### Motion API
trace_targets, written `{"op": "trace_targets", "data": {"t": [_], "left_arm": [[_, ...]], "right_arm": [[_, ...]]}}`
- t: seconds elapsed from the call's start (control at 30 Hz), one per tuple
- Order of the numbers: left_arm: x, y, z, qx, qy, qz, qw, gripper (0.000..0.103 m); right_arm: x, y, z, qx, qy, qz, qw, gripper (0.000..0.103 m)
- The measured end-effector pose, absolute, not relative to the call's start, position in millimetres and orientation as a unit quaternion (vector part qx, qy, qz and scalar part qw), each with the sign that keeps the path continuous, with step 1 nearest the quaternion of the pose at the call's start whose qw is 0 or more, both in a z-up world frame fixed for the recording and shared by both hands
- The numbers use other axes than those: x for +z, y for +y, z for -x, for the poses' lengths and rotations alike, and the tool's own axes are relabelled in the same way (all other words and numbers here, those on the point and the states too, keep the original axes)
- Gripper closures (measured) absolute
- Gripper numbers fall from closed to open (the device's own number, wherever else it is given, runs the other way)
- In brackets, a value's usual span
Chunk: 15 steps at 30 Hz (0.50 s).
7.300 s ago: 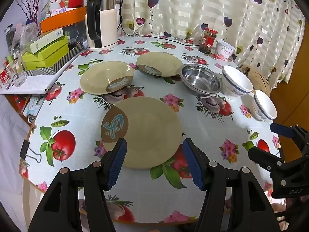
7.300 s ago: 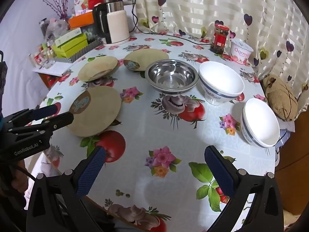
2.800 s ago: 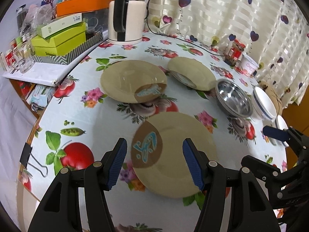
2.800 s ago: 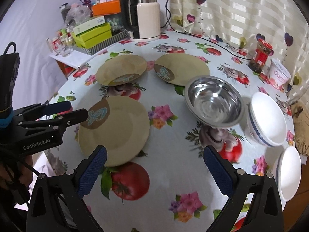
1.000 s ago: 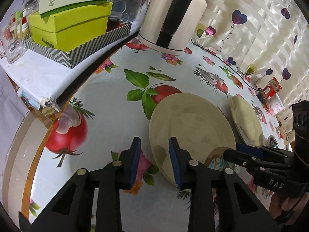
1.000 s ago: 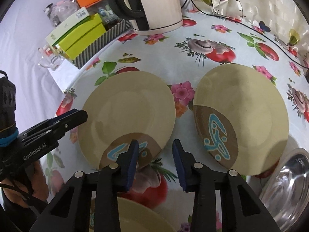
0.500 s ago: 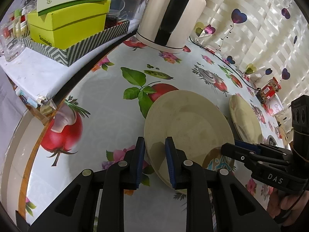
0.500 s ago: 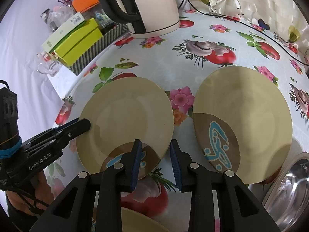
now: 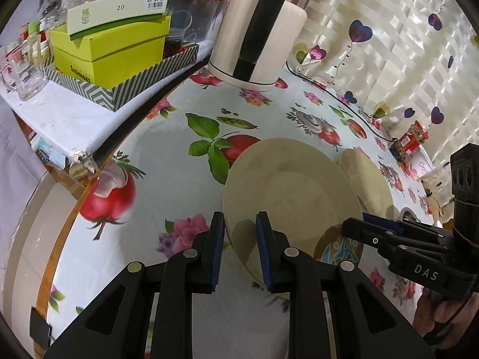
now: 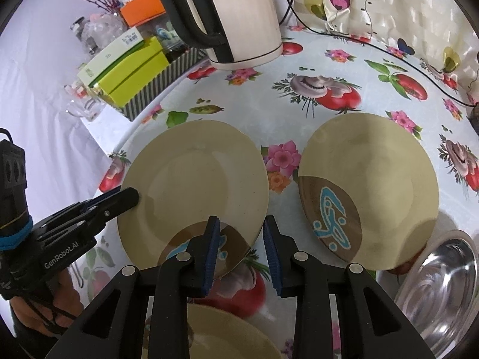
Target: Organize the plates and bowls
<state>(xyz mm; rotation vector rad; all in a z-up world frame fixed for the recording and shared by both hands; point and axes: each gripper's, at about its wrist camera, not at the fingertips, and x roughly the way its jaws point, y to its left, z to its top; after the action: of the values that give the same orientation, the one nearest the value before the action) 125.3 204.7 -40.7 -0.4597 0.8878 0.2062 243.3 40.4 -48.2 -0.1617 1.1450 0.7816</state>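
Blue pads line the fingers of both grippers, and both pairs stand narrow around the rim of the same beige plate (image 10: pixel 197 179) without clearly pressing it: the left gripper (image 9: pixel 239 249) at its left edge, the right gripper (image 10: pixel 241 251) at its near edge with the brown patch. I count three beige plates: this one, a second plate (image 10: pixel 377 185) just beside it on the right, and a third plate (image 10: pixel 221 332) partly seen below the fingers. One steel bowl (image 10: pixel 443 287) lies near, with nothing in it. All rest on the flowered worktop (image 10: pixel 329 68). One kettle (image 10: pixel 239 15) stands behind. A striped tray (image 9: pixel 125 86) holds one green box (image 9: pixel 113 51); a flat box (image 9: pixel 116 12) on it reads "20". The tools read "GenRobot.AI" and "DAS".
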Motion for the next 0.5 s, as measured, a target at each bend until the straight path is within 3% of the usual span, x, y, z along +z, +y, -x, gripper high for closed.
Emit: {"op": "trace_targets", "data": {"t": [0.5], "left_arm": [[-22.7, 160.9, -87.3, 0.085, 0.426, 0.208, 0.876, 0.08]], "right_arm": [[-29.6, -1.2, -202.2, 0.356, 0.522, 0.073, 0.771, 0.074]]}}
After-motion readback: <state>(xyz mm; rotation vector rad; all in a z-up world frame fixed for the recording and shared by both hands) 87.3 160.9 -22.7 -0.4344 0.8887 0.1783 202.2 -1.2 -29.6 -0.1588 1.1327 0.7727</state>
